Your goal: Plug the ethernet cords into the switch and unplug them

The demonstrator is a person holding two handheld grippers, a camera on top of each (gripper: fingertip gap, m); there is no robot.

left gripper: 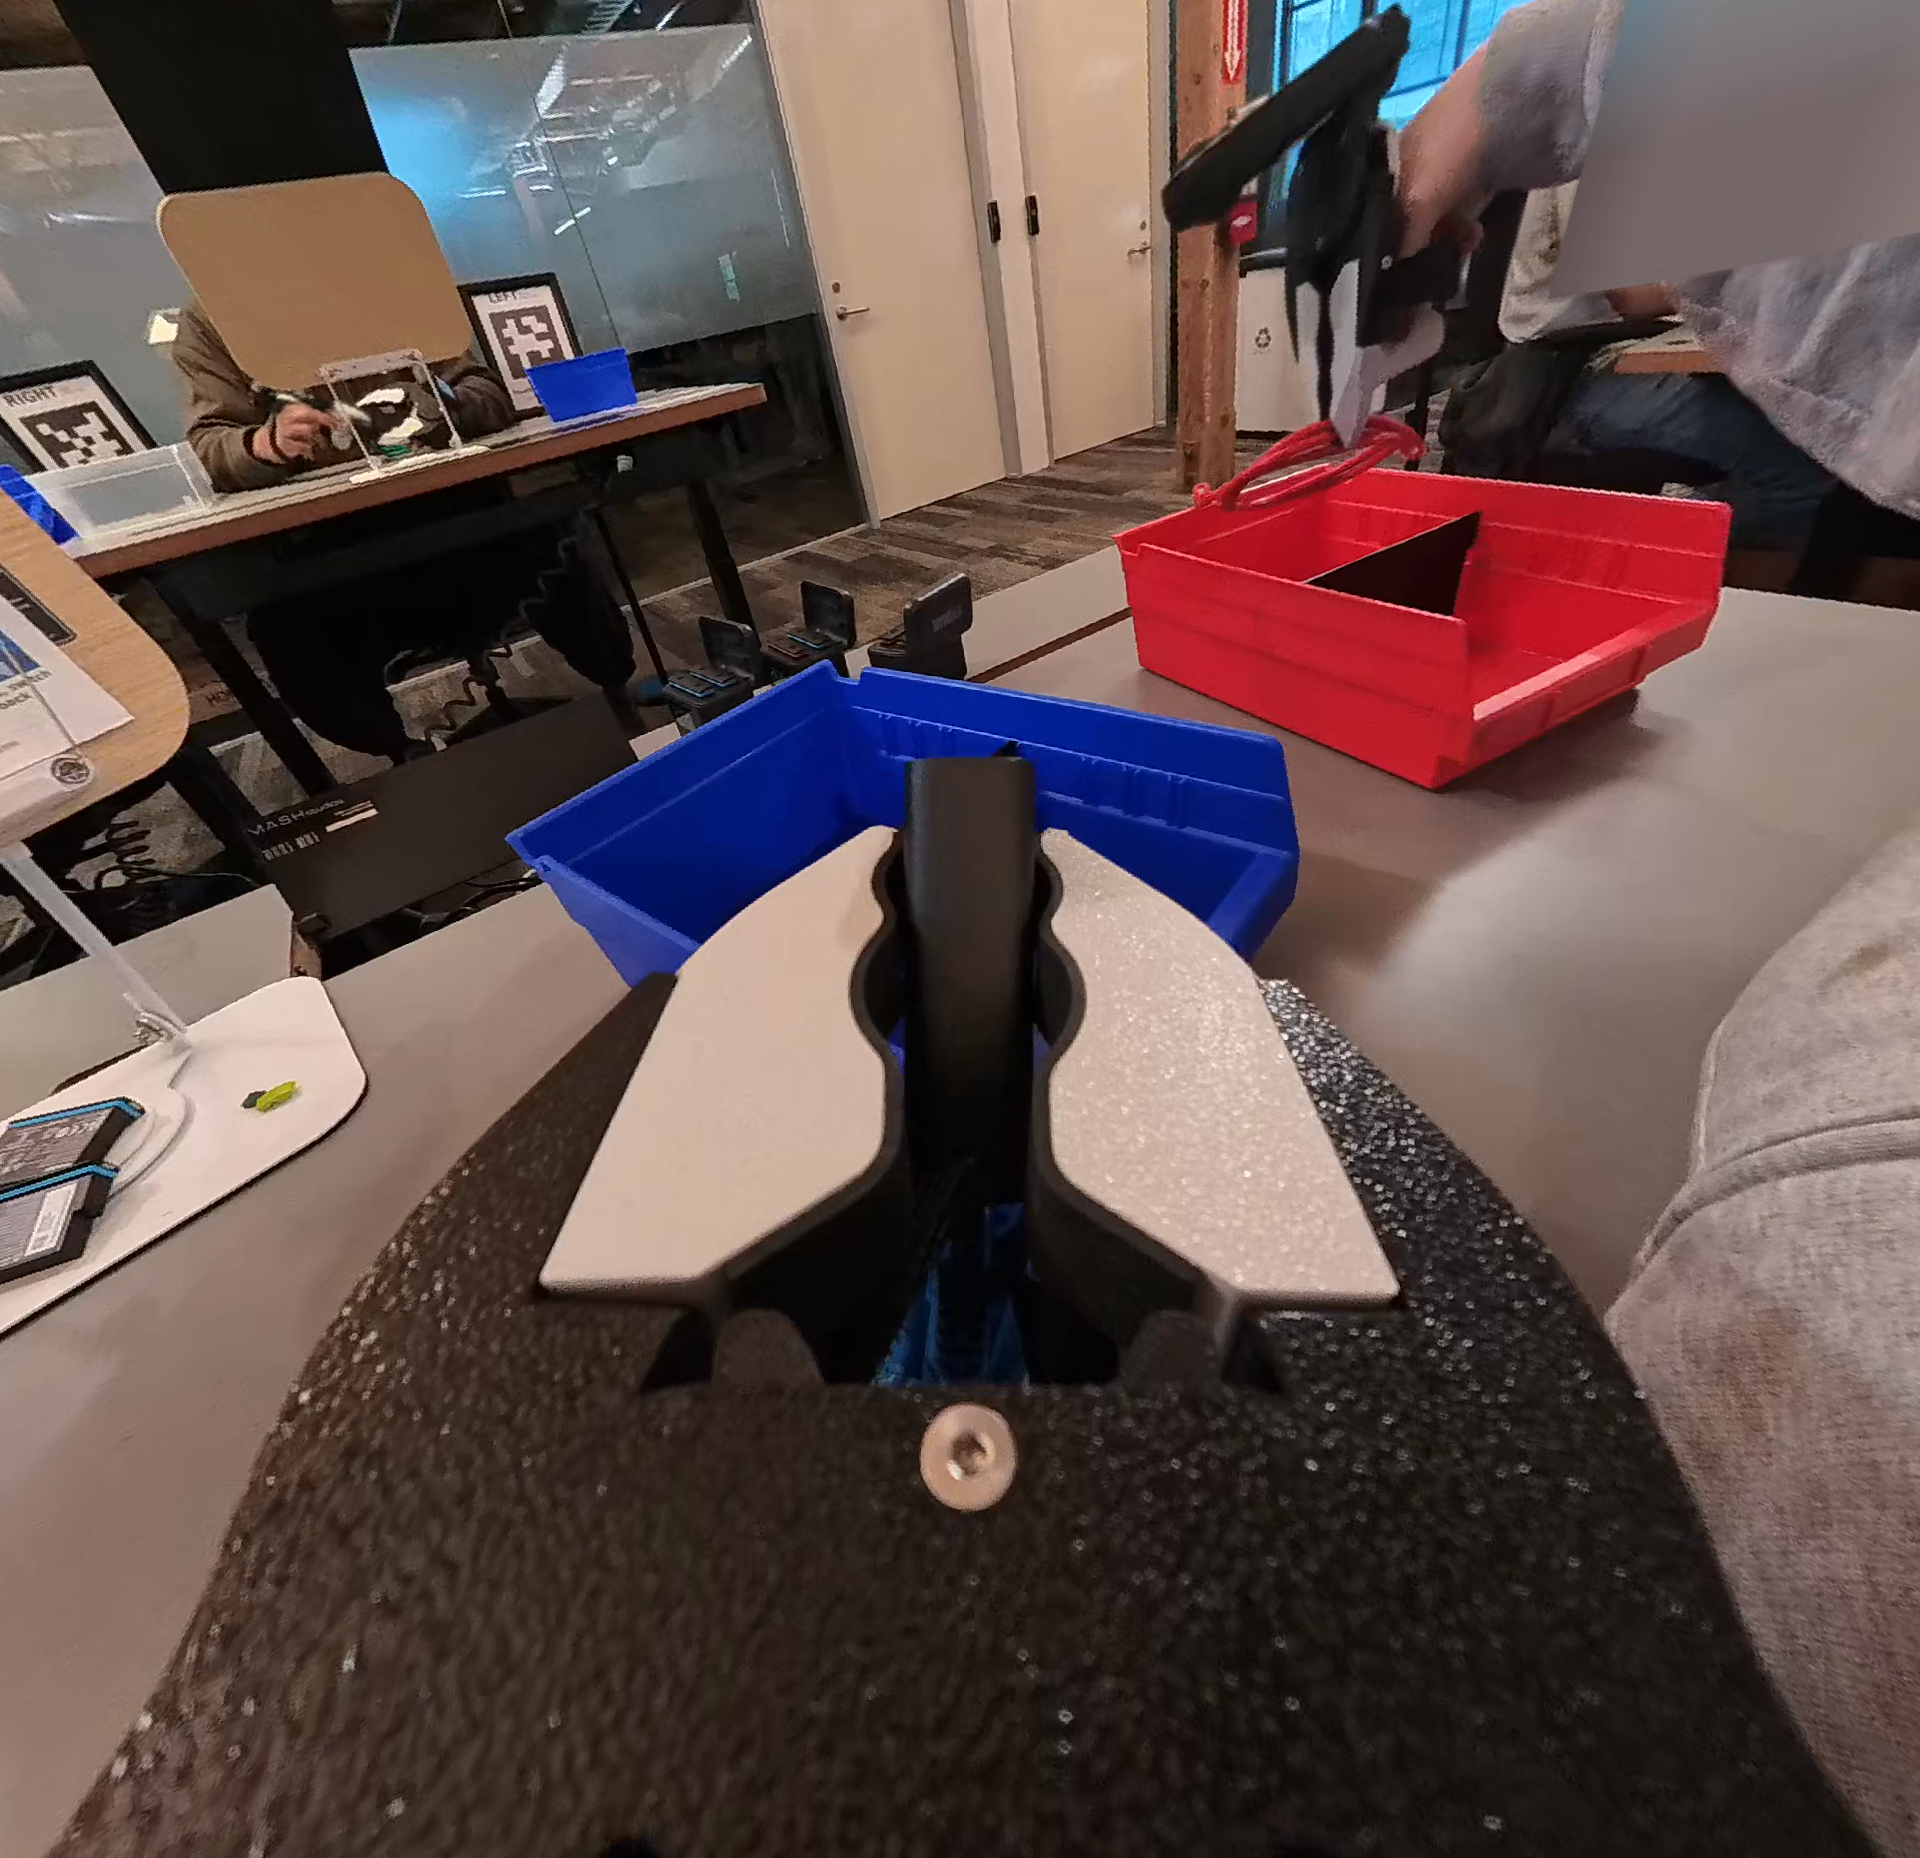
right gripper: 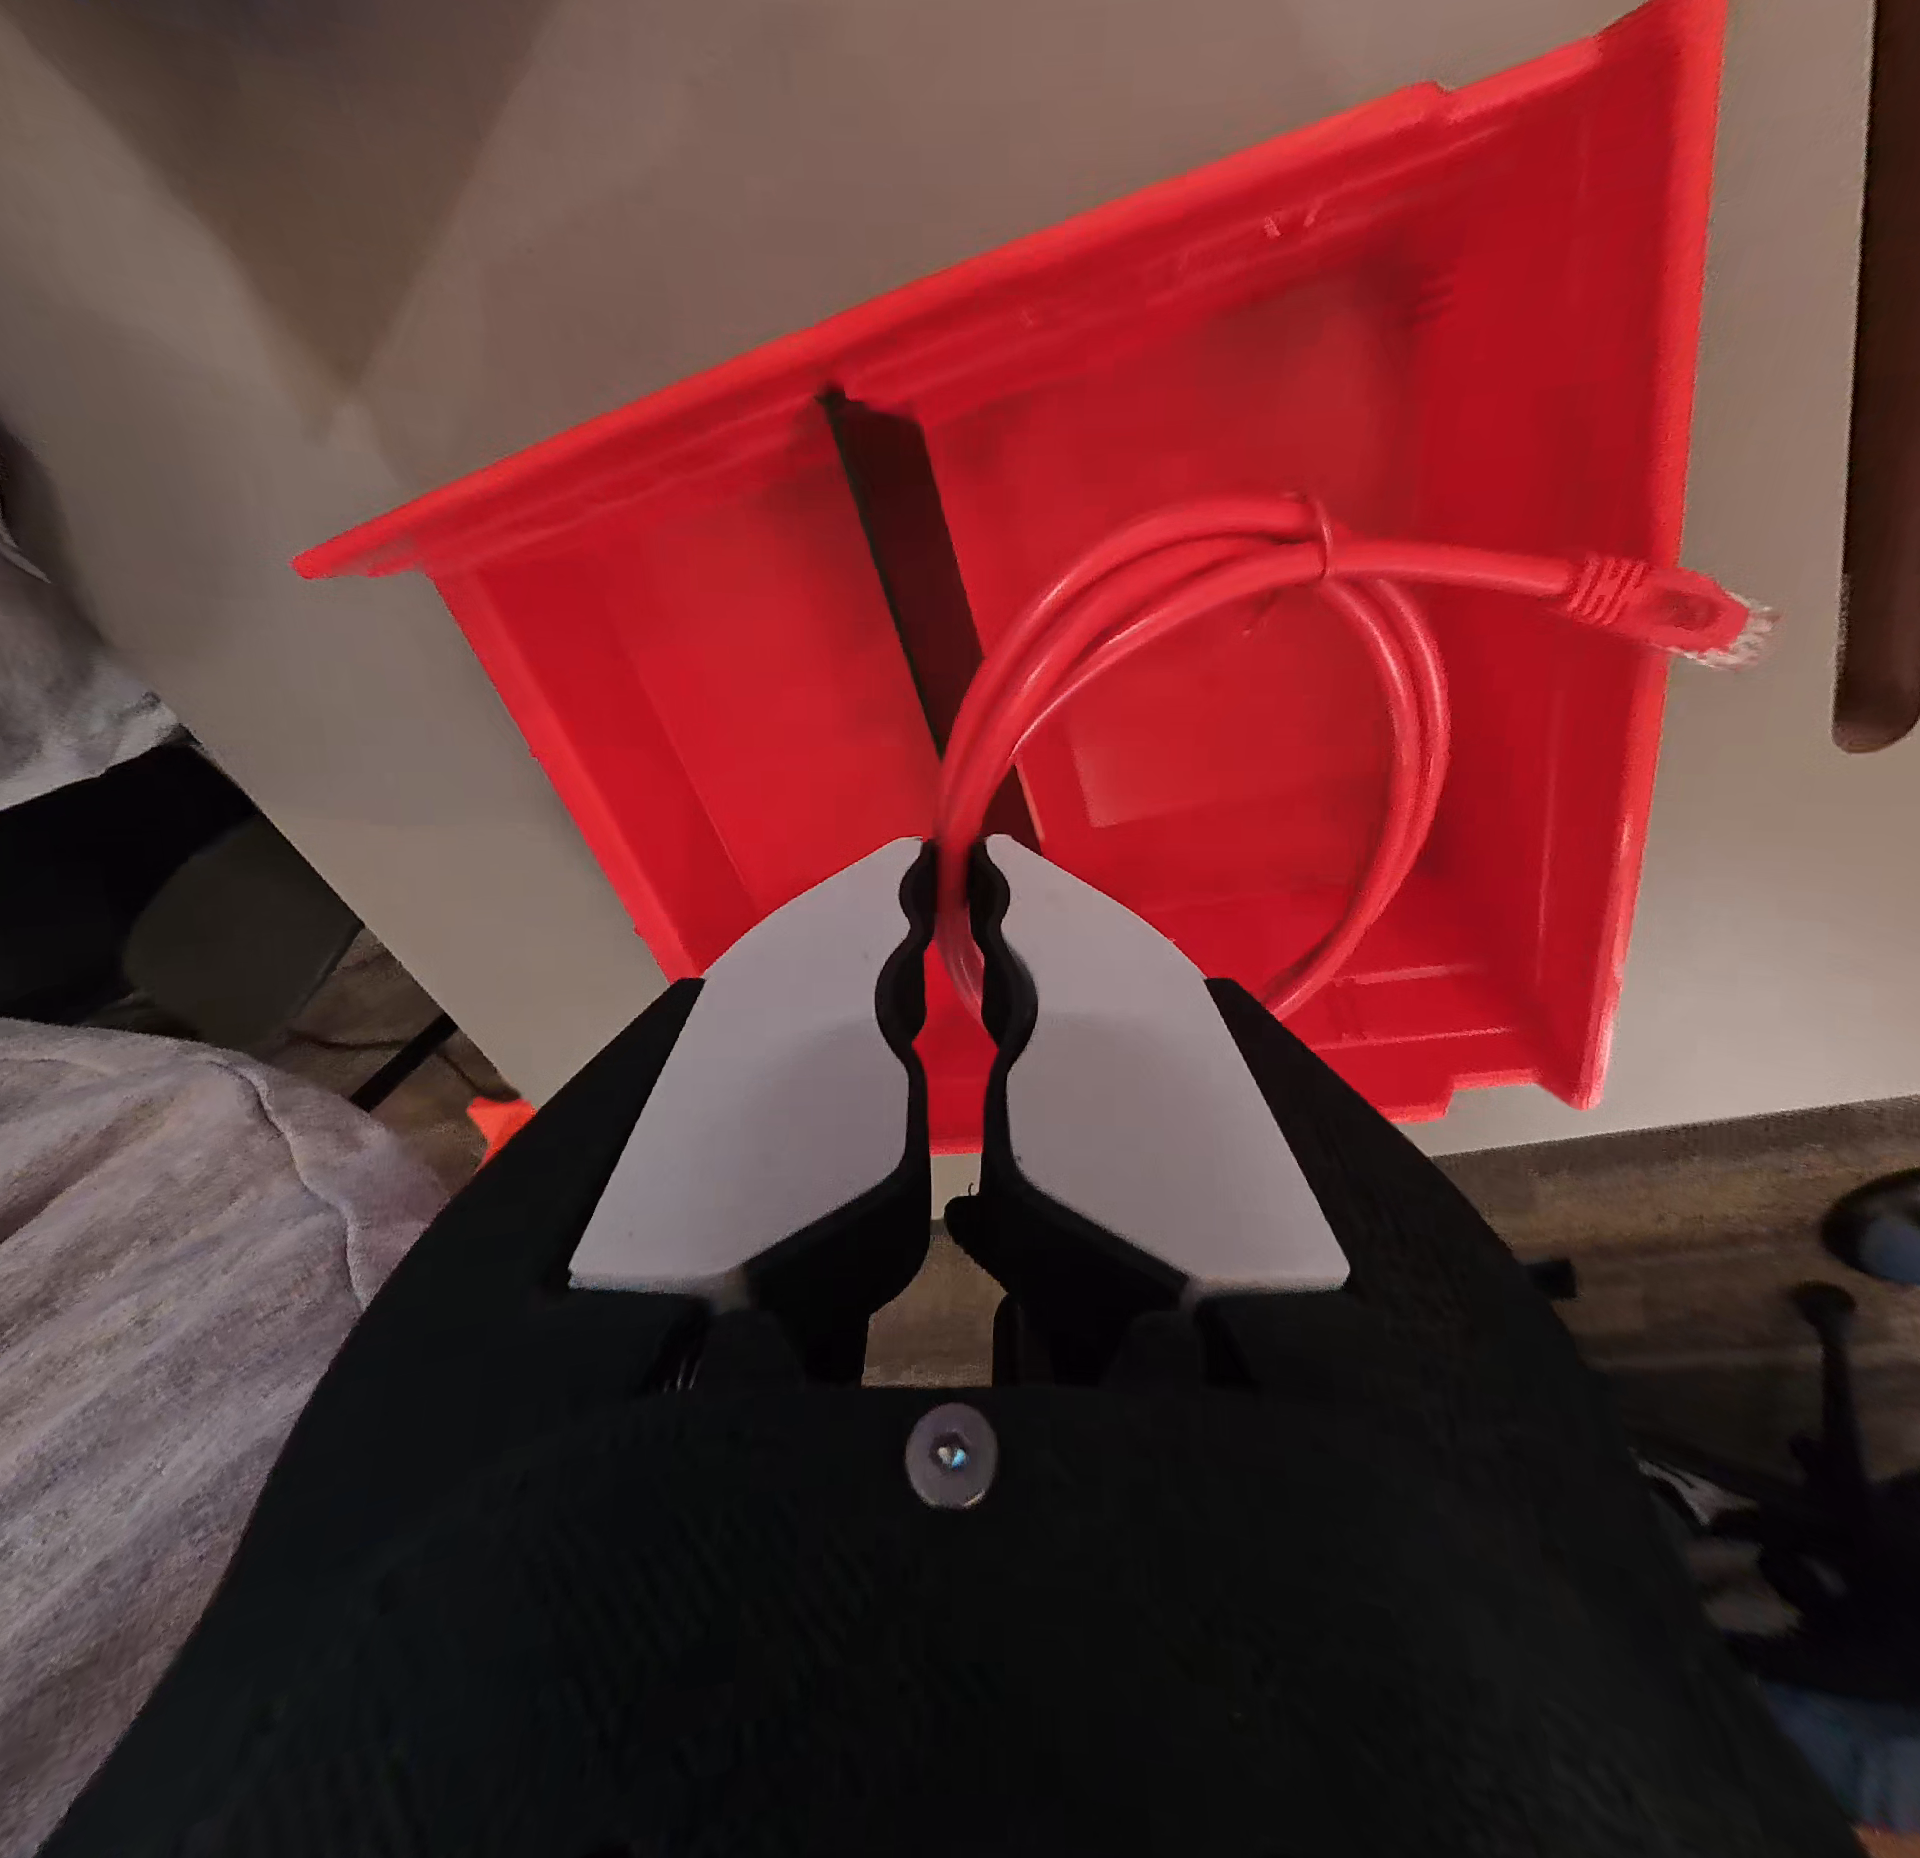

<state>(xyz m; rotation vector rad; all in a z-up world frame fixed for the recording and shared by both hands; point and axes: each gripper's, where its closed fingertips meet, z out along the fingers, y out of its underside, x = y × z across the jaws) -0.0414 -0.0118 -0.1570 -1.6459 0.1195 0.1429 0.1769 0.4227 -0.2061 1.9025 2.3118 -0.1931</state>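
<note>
While the left hand-held gripper (left gripper: 968, 852) hovers over the near wall of a blue bin (left gripper: 727, 821), its grey fingers (left gripper: 790, 1029) pinch a black, flat-ended object (left gripper: 968, 935) that stands between them and hides part of the bin's inside. Beyond it on the grey table (left gripper: 1455, 925) sits a red bin (left gripper: 1403, 655) with a black divider (left gripper: 1403, 567) across its middle, well apart from the blue one, with bare table between them. Above the red bin the right hand-held gripper (right gripper: 954, 852) is pressed together on a coiled red ethernet cord (right gripper: 1195, 582), tied in a loop, whose clear plug (right gripper: 1735, 639) reaches past the bin's side wall. That bin lies close to the table's edge, with floor below. To the left stand a white base (left gripper: 260, 1070), two dark battery packs (left gripper: 62, 1174) and chargers (left gripper: 821, 634) behind the blue bin. A grey sleeve (left gripper: 1787, 1237) crowds the right side.
</note>
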